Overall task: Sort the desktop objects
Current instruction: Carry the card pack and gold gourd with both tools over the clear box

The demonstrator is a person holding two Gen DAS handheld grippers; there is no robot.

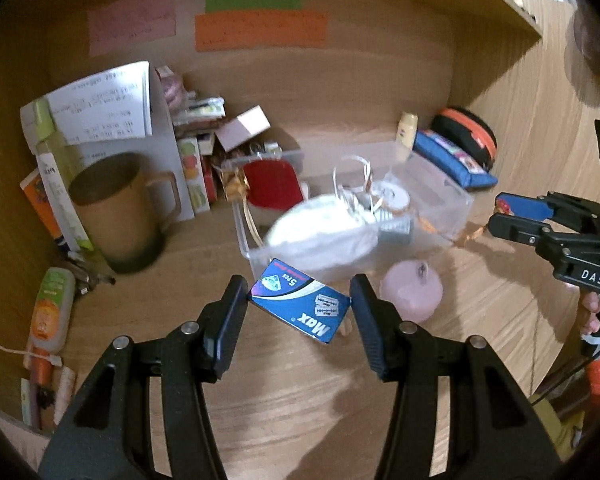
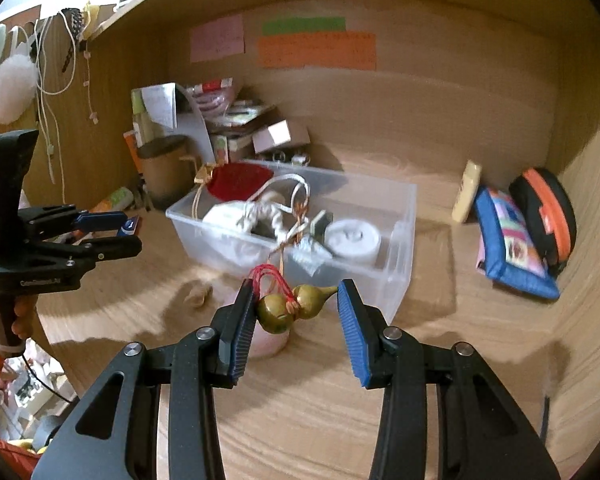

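- The left gripper (image 1: 299, 307) pinches a blue blade box (image 1: 300, 307) by its ends, clear of the desk (image 1: 300, 400), seemingly to carry it to the bin (image 1: 440, 196).
- The right gripper (image 2: 296, 312) holds a brass gourd (image 2: 296, 306) between its fingers; the tip's contact is unclear.
- The clear bin, mid-desk, already holds sorted trinkets, so both items likely go there.
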